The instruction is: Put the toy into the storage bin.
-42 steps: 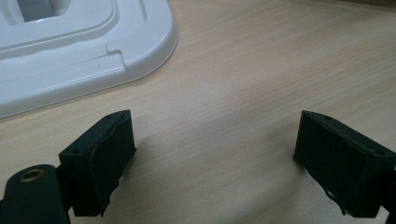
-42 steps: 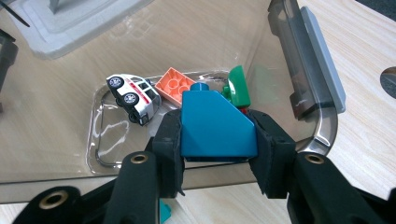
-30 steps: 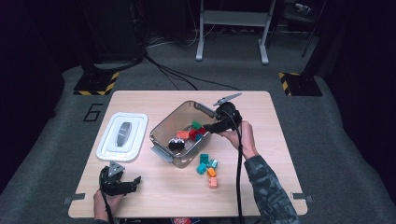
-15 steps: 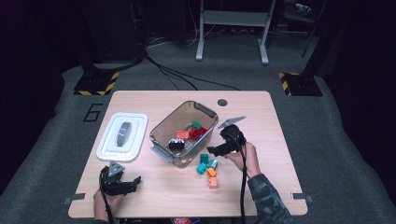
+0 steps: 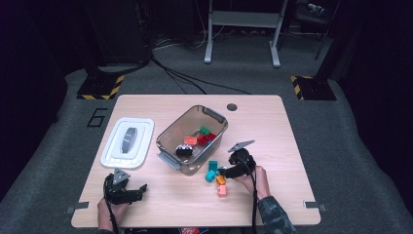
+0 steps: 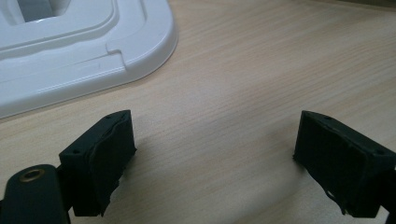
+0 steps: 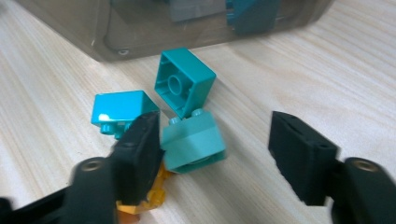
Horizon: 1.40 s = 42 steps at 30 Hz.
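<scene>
my right tongs (image 7: 212, 154) have just been closing, still apart around a pale teal brick (image 7: 194, 142) on the tabletop (image 7: 327, 70) beside the clear bin (image 7: 140, 28). the left pad already touches it and could nudge it into the darker teal bricks (image 7: 184, 81), spoiling the grip. my left tongs (image 6: 215, 158) rest apart, empty.

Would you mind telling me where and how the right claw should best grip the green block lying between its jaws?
Grip the green block across its two flat side walls, coming from above. It lies tipped with studs toward the teal block, so avoid the studded face.
</scene>
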{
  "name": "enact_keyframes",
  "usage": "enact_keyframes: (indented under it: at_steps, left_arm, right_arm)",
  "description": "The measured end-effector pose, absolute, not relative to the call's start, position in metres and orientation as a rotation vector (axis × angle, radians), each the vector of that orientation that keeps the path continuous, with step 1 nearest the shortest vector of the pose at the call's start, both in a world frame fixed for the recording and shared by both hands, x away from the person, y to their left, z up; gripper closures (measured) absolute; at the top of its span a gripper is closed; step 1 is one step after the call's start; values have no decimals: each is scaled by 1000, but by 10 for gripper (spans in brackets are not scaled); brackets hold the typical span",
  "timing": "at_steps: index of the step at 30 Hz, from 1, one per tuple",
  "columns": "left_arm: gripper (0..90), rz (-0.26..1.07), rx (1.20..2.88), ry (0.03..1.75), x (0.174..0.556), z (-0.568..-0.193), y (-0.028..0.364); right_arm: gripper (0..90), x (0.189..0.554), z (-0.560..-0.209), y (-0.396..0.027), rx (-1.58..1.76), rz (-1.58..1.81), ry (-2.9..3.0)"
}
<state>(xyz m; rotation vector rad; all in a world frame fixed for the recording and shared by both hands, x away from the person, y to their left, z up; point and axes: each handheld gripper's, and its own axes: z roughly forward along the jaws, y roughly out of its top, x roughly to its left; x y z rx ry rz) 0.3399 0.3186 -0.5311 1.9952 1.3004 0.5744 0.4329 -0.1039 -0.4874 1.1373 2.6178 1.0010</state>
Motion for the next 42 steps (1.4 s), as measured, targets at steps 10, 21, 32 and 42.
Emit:
enact_keyframes:
  at_steps: [10,21,32,42]
  left_arm:
    - [119,574,1996,1300,340,-531,319]
    - [119,574,1995,1301,340,-531,319]
    - [120,574,1994,1301,340,-531,319]
    - [120,575,1981,1306,340,-532,318]
  right_arm:
    - [485,436,-497,-108,1138,1004,2655]
    - [429,437,-501,-99,1197,959,2609]
    - [418,438,-496,-107,1228,890,2548]
    - [535,440,-502,-90,1209,853,2536]
